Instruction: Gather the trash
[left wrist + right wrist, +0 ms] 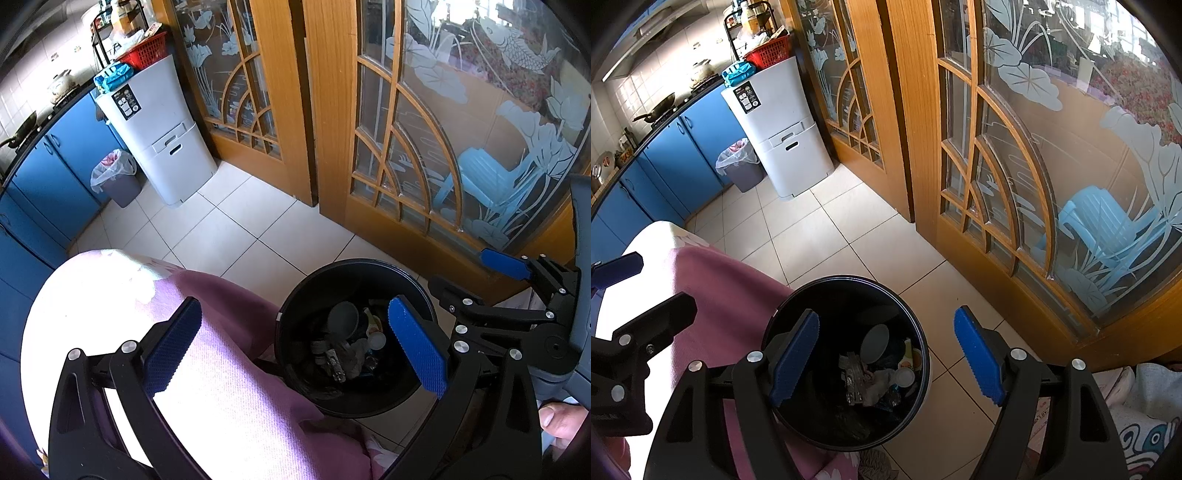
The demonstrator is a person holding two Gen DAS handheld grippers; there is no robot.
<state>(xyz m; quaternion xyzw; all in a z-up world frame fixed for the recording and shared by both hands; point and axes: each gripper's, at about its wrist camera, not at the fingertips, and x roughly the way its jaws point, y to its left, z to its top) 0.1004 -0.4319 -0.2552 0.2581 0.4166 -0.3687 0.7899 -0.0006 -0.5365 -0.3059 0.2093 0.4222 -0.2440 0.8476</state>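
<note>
Both grippers, left (295,345) and right (886,360), hover wide open and empty over the bin (925,354); go back to the worktop (221,387) beside the bin for more.

Hard daylight blows out the pink cloth (229,387) to white glare. The bin's (798,417) inside stays dim. Fisheye bending and dark corners frame both sharp views.

A round black trash bin (295,387) stands upright and open on the floor. Inside lies trash (875,373): a grey round lid, a small white cap, crumpled wrappers and a bit of yellow and orange packaging.
</note>
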